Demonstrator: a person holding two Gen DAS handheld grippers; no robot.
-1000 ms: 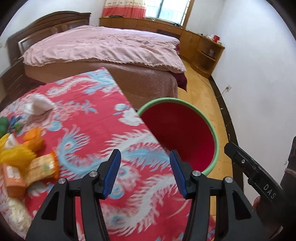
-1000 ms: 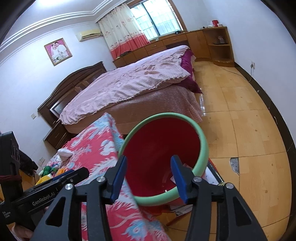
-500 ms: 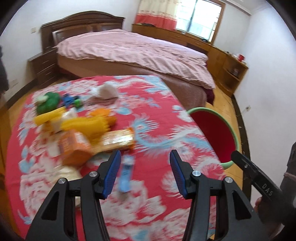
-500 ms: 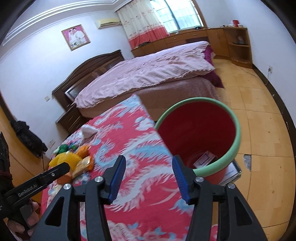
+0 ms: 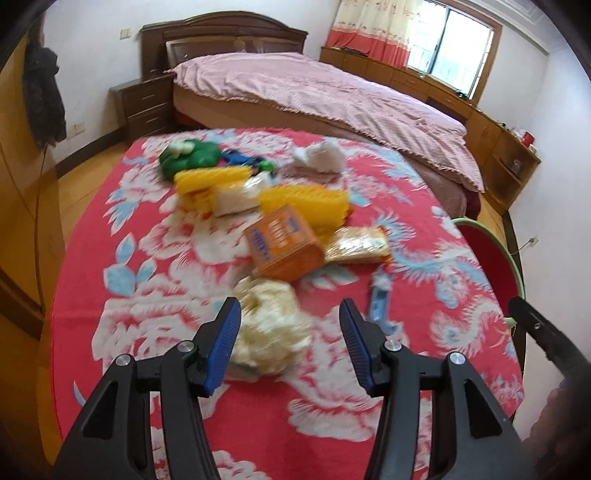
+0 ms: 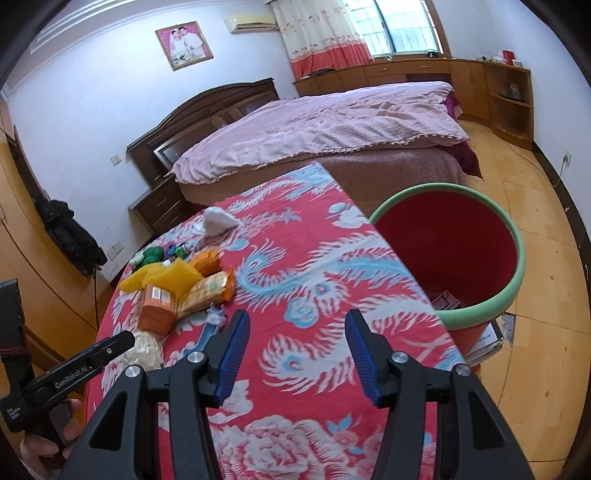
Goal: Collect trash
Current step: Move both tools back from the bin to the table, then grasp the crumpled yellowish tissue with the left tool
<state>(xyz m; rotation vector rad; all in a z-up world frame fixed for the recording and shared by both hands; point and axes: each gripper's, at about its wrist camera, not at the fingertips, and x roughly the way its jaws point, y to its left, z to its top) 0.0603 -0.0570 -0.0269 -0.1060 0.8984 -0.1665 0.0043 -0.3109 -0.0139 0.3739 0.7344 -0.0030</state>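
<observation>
On the bench [image 5: 177,369] draped in a red cloth with white and blue dragon print, trash lies in a loose pile toward the far left side: pale yellow crumpled plastic bag [image 5: 271,325] nearest the left claw [image 5: 290,343], lying just ahead of and partly between its blue pads; orange cardboard box [image 5: 284,242] behind it; yellow-orange snack wrapper [image 5: 358,245] touching the box on the right; thin blue wrapper strip [image 5: 380,306] lying alone just right of the bag. Further back: two yellow ribbed plastic pieces [image 5: 306,201], a white packet [image 5: 234,197] between them, a green lump [image 5: 188,158], small blue-green bits [image 5: 245,160], a white crumpled tissue [image 5: 321,158] apart on the far edge. Picture is motion-blurred, finer labels unreadable.

Left claw spread wide, nothing gripped, held above the bench. Right claw [image 6: 297,349] also spread wide, nothing between pads, over bare cloth nearer the bench's right edge, pile well to its left.

Red plastic bin with green rim [image 6: 517,254] stands on the wooden floor [image 6: 546,206] just beside the bench's right edge; some paper scrap [image 6: 445,299] visible at its bottom.

Behind: a bed with pink cover [image 6: 332,122], dark wood headboard [image 5: 221,37], nightstand [image 5: 144,103], window with red-cream curtain [image 6: 325,33].
</observation>
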